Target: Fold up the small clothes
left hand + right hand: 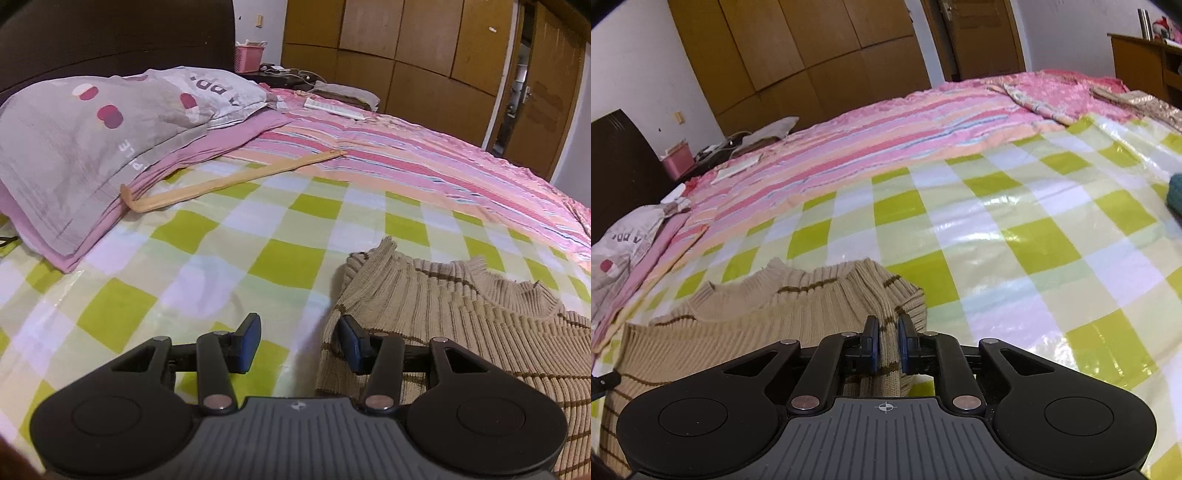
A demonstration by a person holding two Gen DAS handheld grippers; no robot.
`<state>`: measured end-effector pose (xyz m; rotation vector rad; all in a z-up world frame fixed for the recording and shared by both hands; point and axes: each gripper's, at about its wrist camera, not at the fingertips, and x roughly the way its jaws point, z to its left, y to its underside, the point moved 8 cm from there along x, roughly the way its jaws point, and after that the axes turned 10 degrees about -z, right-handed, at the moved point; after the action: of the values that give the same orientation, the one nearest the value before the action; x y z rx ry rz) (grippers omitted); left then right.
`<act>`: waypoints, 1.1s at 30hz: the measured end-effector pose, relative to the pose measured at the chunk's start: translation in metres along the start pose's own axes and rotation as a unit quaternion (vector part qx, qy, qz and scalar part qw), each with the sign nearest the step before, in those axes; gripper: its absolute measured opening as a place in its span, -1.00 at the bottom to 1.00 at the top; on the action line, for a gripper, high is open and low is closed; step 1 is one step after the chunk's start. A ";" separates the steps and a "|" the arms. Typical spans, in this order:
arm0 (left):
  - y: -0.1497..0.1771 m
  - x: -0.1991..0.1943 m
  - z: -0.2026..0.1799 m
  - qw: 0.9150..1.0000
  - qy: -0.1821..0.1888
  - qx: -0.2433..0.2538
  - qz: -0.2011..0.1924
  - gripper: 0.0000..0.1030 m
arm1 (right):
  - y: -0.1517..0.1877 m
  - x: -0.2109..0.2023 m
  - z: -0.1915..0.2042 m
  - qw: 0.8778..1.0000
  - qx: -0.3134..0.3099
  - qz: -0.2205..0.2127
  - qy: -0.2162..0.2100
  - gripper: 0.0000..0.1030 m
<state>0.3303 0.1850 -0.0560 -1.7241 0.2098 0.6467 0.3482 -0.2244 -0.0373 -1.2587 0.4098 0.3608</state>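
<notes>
A beige ribbed sweater with thin brown stripes (461, 314) lies on the green-and-white checked sheet (221, 258). My left gripper (301, 345) is open at the sweater's left edge, its right finger over the knit and its left finger over the sheet. In the right wrist view the sweater (738, 325) lies at the lower left. My right gripper (886, 343) is shut on a fold of the sweater's right edge, with knit fabric pinched between the blue pads.
A grey pillow (92, 140) on pink cloth lies at the left, with a tan strap (229, 181) beside it. A pink striped blanket (886, 140) covers the far bed. A teal item (1174, 192) shows at the right edge. Wooden wardrobes (424, 55) stand behind.
</notes>
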 end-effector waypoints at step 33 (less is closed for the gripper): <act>0.009 -0.013 -0.052 0.994 0.062 0.060 -0.060 0.16 | 0.021 0.031 0.142 0.990 -0.091 0.020 -0.104 -0.91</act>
<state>0.3312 0.1315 -0.0500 -1.6484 0.2262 0.4305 0.3799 -0.0810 -0.0337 -1.3756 0.2282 0.5686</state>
